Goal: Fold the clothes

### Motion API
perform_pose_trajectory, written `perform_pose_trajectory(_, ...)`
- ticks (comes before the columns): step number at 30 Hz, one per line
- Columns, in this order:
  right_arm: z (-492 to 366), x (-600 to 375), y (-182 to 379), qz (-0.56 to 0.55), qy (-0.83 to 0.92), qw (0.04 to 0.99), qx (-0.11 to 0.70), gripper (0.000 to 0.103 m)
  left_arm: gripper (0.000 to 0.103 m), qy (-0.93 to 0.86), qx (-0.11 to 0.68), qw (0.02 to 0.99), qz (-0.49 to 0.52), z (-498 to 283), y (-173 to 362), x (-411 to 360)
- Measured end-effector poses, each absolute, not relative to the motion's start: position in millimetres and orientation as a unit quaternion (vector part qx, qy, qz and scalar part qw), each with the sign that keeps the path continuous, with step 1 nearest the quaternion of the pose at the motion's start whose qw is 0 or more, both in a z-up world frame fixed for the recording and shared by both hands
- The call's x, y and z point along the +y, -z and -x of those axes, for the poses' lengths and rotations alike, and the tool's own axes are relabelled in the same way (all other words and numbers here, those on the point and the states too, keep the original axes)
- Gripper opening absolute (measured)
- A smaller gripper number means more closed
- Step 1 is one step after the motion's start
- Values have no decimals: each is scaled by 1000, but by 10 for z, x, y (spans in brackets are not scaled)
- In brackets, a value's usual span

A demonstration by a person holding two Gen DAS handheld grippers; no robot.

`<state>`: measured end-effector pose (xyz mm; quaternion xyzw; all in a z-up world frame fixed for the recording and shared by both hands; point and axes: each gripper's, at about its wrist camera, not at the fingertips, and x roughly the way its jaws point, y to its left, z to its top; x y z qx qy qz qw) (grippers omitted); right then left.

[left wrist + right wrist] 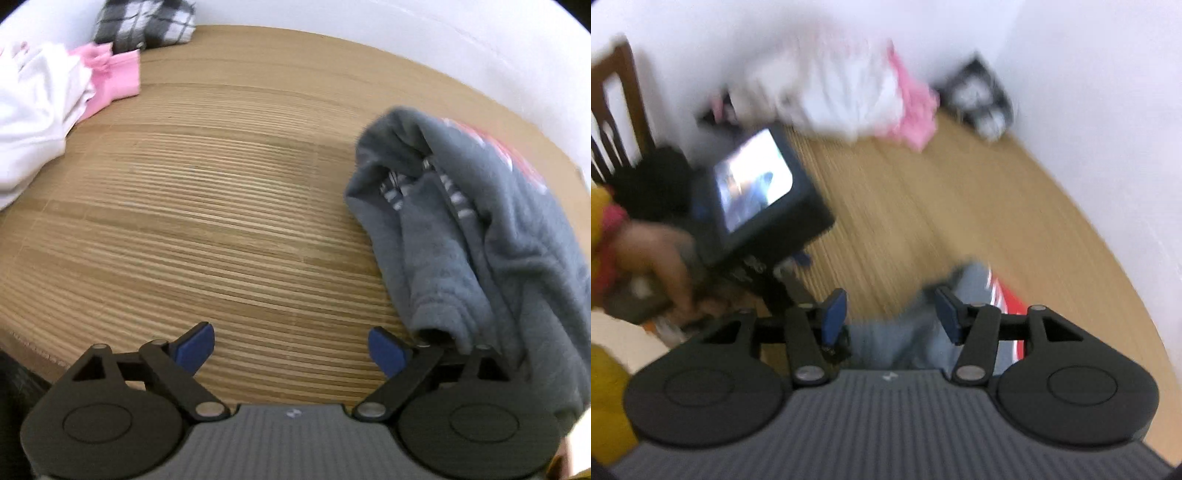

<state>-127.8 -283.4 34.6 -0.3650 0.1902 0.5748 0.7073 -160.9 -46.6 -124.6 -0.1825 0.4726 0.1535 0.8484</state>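
Observation:
A grey sweatshirt point(480, 236) with a red print lies crumpled on the right of the wooden table point(221, 221). My left gripper point(291, 347) is open and empty over bare wood, its right finger next to the sweatshirt's cuff. In the blurred right wrist view, my right gripper point(890, 314) is open above the grey sweatshirt point(908, 332), whose red print point(1008, 306) shows past the right finger. Whether the pads touch the cloth I cannot tell.
A pile of white point(33, 110) and pink point(114, 77) clothes lies at the far left, with a black-and-white checked cloth point(144, 22) behind. White walls border the table. The left gripper's camera unit point(761, 192) and a hand point(661, 251) show left, near a wooden chair point(617, 99).

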Motion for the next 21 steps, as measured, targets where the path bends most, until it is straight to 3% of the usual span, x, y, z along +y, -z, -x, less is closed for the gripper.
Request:
perform_pose_trajectory(3,615,-3145,-441,313,-510,771,219,71,92,-129,447,852,241,1740,1063,-326)
perform_pose_trajectory(6,-263,-3569,-257,241,-426,814,312,72,93,-100,437,855,262,1681,877,-300)
perform_pose_trajectory(10,-1064,-4152,219,94,-411,794,437,72,94,-51,435,857,271,1503,811,-501)
perform_pose_trajectory(14,-1271,-4404,712,-1,-422,752,507,73,93,-36,440,857,265,1199,888,-703)
perform_pose_trajectory(18,-787,-4297,667,-57,-511,694,503,67,94,-9,418,863,285,1162,787,-765)
perform_pose_trajectory(21,-335,-3943,441,65,-569,700,426,67,96,-19,421,862,281,1153,801,-748)
